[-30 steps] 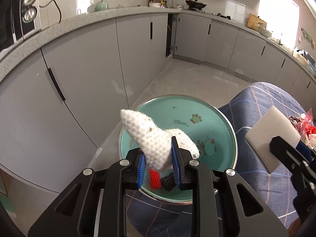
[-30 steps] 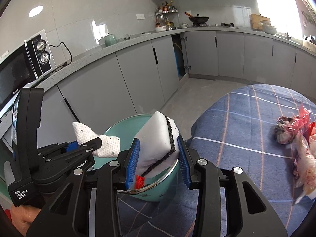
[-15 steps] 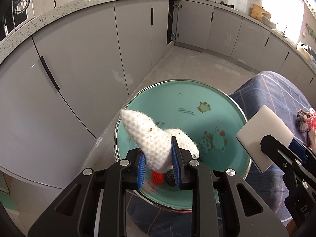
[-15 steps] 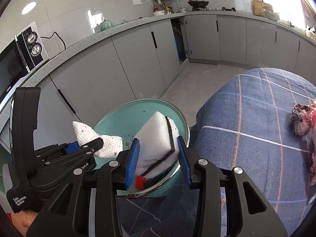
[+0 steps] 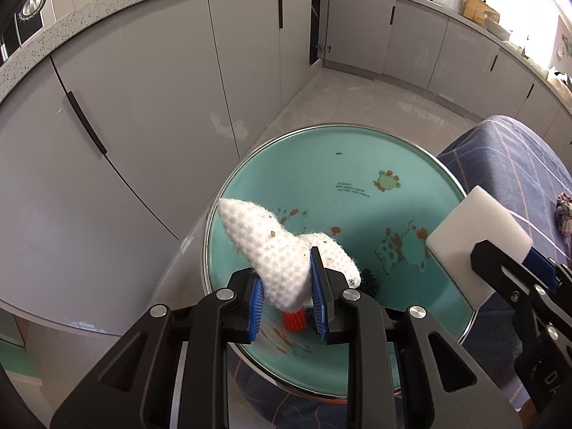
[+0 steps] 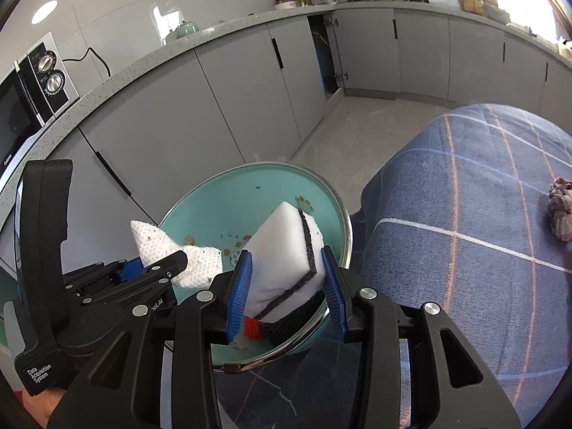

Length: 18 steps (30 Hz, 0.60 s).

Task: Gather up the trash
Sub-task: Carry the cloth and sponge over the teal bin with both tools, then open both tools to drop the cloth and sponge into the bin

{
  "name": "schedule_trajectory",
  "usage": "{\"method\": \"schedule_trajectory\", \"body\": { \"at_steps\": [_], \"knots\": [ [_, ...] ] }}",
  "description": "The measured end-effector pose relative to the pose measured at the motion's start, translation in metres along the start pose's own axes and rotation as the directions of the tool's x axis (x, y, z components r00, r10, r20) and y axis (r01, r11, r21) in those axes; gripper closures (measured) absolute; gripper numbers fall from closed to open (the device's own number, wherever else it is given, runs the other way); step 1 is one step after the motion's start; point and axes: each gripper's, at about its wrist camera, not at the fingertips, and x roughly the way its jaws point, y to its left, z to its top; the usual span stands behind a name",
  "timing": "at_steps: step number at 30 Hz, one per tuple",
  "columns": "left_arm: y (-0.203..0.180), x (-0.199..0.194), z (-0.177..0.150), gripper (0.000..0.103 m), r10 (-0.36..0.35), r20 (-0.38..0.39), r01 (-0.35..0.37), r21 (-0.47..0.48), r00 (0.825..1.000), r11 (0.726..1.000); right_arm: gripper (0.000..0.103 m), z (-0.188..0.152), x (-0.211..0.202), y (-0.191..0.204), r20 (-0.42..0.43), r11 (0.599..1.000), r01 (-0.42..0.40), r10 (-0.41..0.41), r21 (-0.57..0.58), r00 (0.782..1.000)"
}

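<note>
**Both grippers over teal basin, each holding a piece of trash**

Left gripper (image 5: pixel 287 295), black frame with blue ribbed pads, pinches a white knitted cloth scrap (image 5: pixel 282 250) speckled with crumbs; the scrap's pointed end sticks up and away past the fingertips. Right gripper (image 6: pixel 286 286) clamps a white foam sponge block with a black edge strip (image 6: pixel 286 246), pads pressing both sides. Both pieces hang above the open mouth of a round teal enamel basin with cartoon animal prints and a metal rim (image 5: pixel 357 193), not touching its bottom. A small red-and-black mesh bit (image 5: pixel 295 320) lies in the basin under the left fingertips. The basin sits beside a blue plaid-covered table (image 6: pixel 464 232), where a crumpled pinkish wrapper (image 6: pixel 561 214) lies well apart. Grey kitchen cabinets (image 5: pixel 143 107) behind.
</note>
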Motion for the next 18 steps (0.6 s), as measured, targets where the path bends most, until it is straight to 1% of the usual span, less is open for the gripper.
{"method": "schedule_trajectory", "body": {
  "at_steps": [2, 3, 5, 6, 8, 10, 12, 13, 14, 15, 16, 18],
  "knots": [
    [0.000, 0.001, -0.001, 0.078, 0.001, -0.003, -0.001, -0.001, 1.000, 1.000, 0.060, 0.002, 0.005, 0.000, -0.020, 1.000, -0.011, 0.011, 0.008, 1.000],
    [-0.001, 0.002, -0.001, 0.078, 0.001, -0.004, -0.001, -0.001, 1.000, 1.000, 0.059, 0.003, 0.009, -0.001, -0.036, 0.999, -0.029, 0.029, 0.013, 0.999],
    [-0.001, 0.003, -0.001, 0.077, 0.001, -0.006, -0.001, 0.002, 1.000, 1.000, 0.043, 0.005, 0.013, -0.002, -0.054, 0.998, -0.051, 0.052, 0.028, 0.997],
    [-0.002, 0.003, 0.000, 0.074, 0.007, -0.005, -0.007, 0.003, 1.000, 1.000, 0.041, 0.006, 0.013, -0.004, -0.053, 0.998, -0.050, 0.052, 0.038, 0.997],
    [-0.001, 0.002, 0.000, 0.071, 0.010, -0.003, -0.010, 0.004, 1.000, 1.000, 0.039, 0.006, 0.007, -0.009, -0.040, 0.996, -0.063, 0.065, 0.057, 0.997],
    [-0.003, 0.001, 0.000, 0.064, 0.024, 0.003, -0.024, 0.013, 1.000, 1.000, 0.039, 0.008, -0.002, -0.013, -0.021, 0.995, -0.061, 0.063, 0.073, 0.998],
    [-0.005, -0.002, 0.000, 0.051, 0.040, 0.015, -0.040, 0.020, 0.999, 0.999, 0.039, 0.008, -0.016, -0.019, 0.019, 0.995, -0.050, 0.049, 0.087, 0.999],
    [-0.006, -0.004, -0.001, 0.048, 0.047, 0.024, -0.048, 0.023, 0.999, 0.999, 0.039, 0.008, -0.023, -0.019, 0.037, 0.995, -0.043, 0.040, 0.087, 0.999],
    [-0.007, -0.007, -0.001, 0.042, 0.058, 0.038, -0.059, 0.025, 0.998, 0.998, 0.039, 0.007, -0.030, -0.020, 0.054, 0.996, -0.034, 0.029, 0.084, 0.998],
    [-0.008, -0.011, -0.001, 0.033, 0.066, 0.051, -0.067, 0.024, 0.997, 0.997, 0.039, 0.006, -0.040, -0.021, 0.084, 0.997, -0.017, 0.010, 0.075, 0.996],
    [-0.009, -0.016, -0.001, 0.021, 0.079, 0.073, -0.080, 0.020, 0.994, 0.997, 0.039, 0.005, -0.050, -0.022, 0.113, 0.998, -0.001, -0.007, 0.066, 0.994],
    [-0.011, -0.029, -0.001, 0.016, 0.110, 0.122, -0.113, 0.016, 0.986, 0.994, 0.039, 0.003, -0.068, -0.023, 0.167, 0.998, 0.027, -0.035, 0.051, 0.985]
  ]
}}
